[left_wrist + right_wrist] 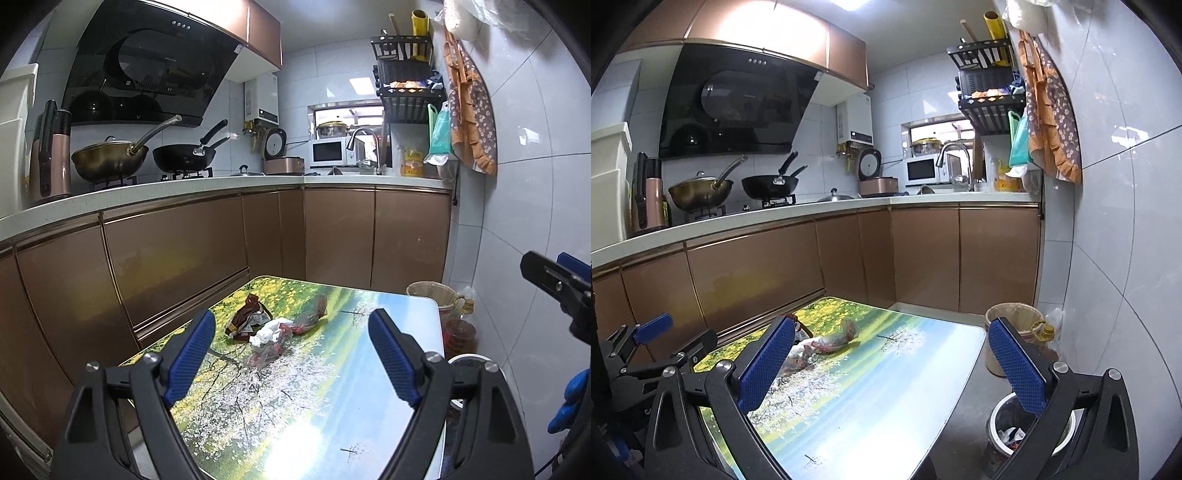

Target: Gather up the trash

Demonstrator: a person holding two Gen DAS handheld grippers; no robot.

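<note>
Trash lies on the far left part of a small table [332, 369] with a flower landscape print: a dark red snack wrapper [246, 318], a crumpled white tissue [266, 331] and clear plastic bags with red print [308, 314]. My left gripper [291, 354] is open and empty, held above the table's near half, short of the trash. My right gripper [890, 365] is open and empty, above the table's right side; the plastic bags [834, 338] show past its left finger. A white trash bin [1015, 432] with wrappers inside stands on the floor under its right finger.
Brown kitchen cabinets [177, 258] run behind and left of the table, with woks [110, 158] on the stove above. A beige bucket [1012, 328] and an oil bottle [1043, 332] stand on the floor by the tiled right wall.
</note>
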